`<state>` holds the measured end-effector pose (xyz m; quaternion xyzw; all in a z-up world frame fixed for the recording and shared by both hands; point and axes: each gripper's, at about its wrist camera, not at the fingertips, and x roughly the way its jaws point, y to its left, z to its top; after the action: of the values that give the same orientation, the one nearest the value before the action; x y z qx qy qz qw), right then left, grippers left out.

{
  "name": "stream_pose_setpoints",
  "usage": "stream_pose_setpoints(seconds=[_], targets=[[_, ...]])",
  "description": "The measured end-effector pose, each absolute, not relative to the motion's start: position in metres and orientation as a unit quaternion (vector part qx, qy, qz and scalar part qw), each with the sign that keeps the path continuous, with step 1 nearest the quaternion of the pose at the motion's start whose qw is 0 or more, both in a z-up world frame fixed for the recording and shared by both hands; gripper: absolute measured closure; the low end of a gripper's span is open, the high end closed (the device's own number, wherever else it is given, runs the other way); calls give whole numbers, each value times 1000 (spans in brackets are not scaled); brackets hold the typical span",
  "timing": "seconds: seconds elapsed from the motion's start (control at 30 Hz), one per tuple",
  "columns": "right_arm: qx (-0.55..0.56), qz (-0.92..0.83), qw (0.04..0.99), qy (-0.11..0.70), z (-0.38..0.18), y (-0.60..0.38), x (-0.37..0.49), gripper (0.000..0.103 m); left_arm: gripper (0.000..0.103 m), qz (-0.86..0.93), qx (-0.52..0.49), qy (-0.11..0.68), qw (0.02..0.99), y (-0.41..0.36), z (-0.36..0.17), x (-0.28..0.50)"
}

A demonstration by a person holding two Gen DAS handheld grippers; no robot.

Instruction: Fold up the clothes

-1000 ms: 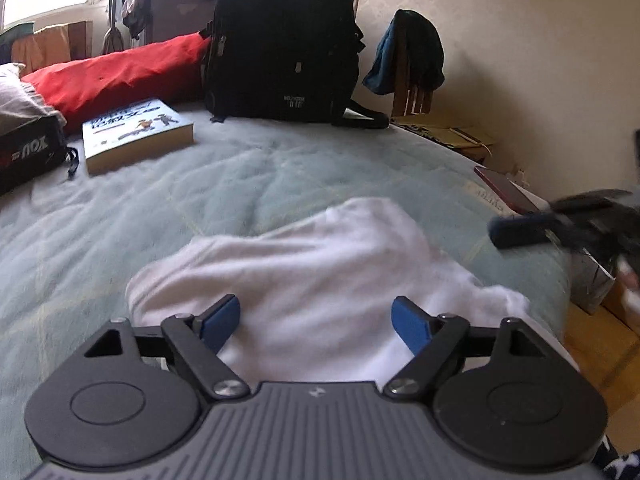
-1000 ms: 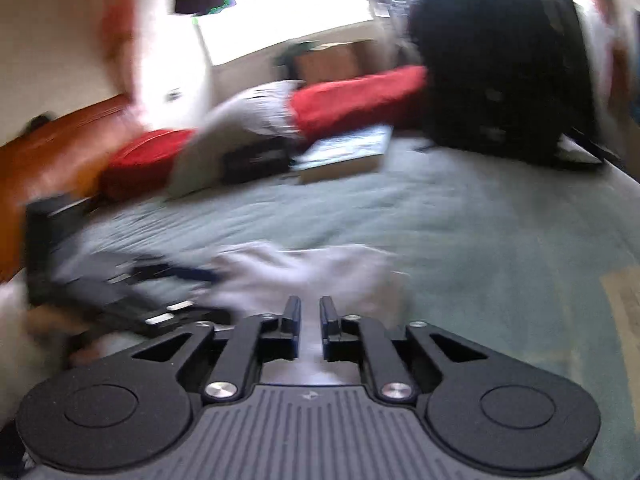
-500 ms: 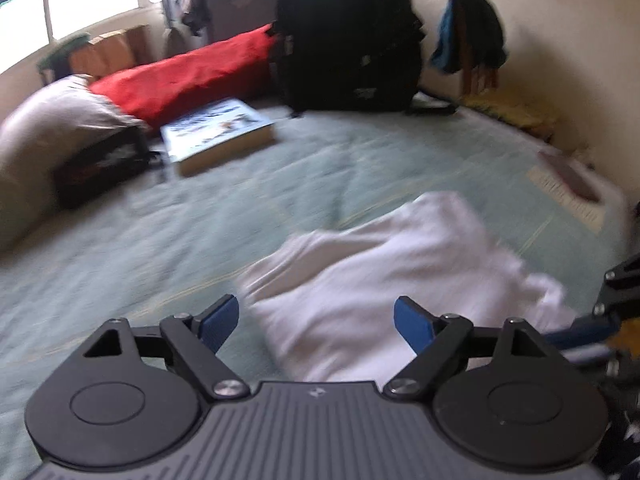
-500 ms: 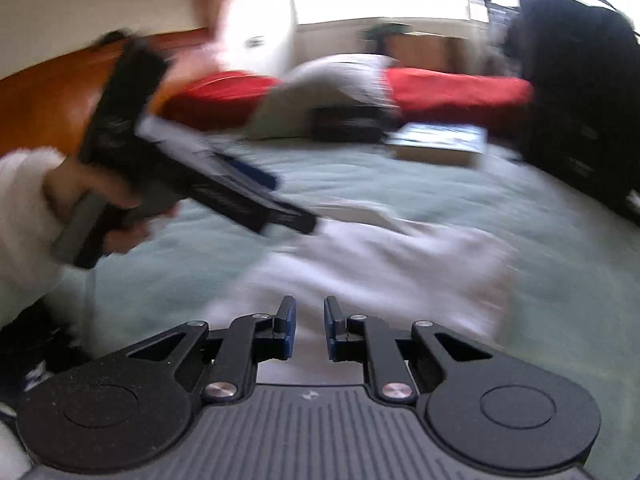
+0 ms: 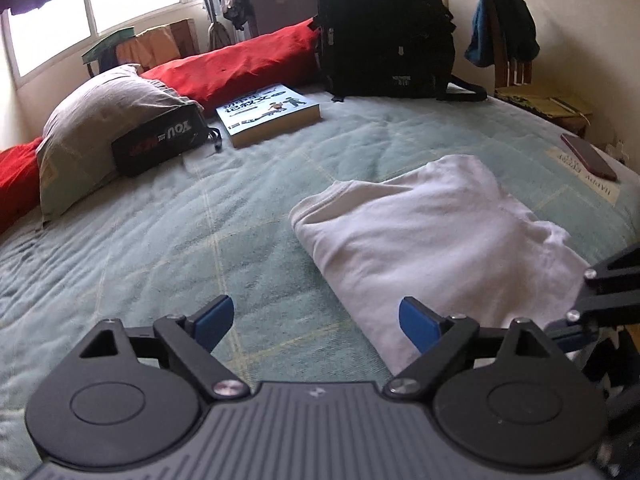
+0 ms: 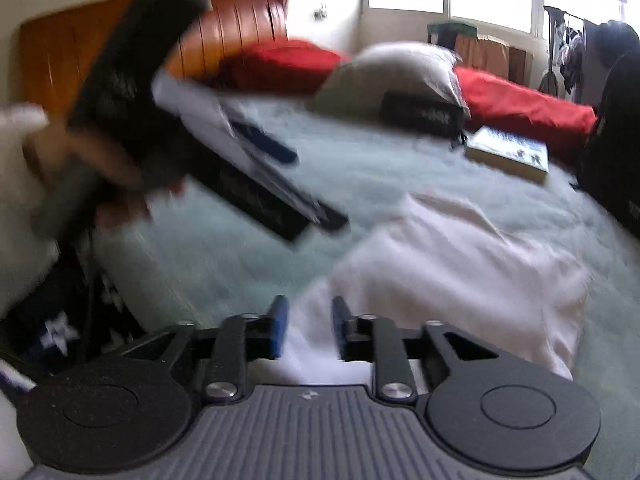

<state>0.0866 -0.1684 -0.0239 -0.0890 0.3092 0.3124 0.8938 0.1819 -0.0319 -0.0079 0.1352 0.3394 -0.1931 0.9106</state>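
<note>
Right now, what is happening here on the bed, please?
A person is folding clothes with handheld tongs, one in each hand. A white garment lies folded on the green bedspread. The left tongs hang wide open above the bedspread beside it, holding nothing, their jaws opening further. The right tongs are at the garment's near edge, their jaws opening, with white cloth showing between them. A book and a black backpack lie farther back.
</note>
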Motion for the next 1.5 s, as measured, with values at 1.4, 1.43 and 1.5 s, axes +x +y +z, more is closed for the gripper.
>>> stream_pose_setpoints(seconds=[1.4,1.43,1.5], targets=[[129,167,926,315,-54,-315,102,48,9,-295,105,349,883,-117,-29,222],[130,169,927,309,-49,-316,103,46,8,-288,104,342,888,-113,-23,216],[125,167,932,297,-41,-317,108,46,7,-274,97,336,896,-105,-15,209]])
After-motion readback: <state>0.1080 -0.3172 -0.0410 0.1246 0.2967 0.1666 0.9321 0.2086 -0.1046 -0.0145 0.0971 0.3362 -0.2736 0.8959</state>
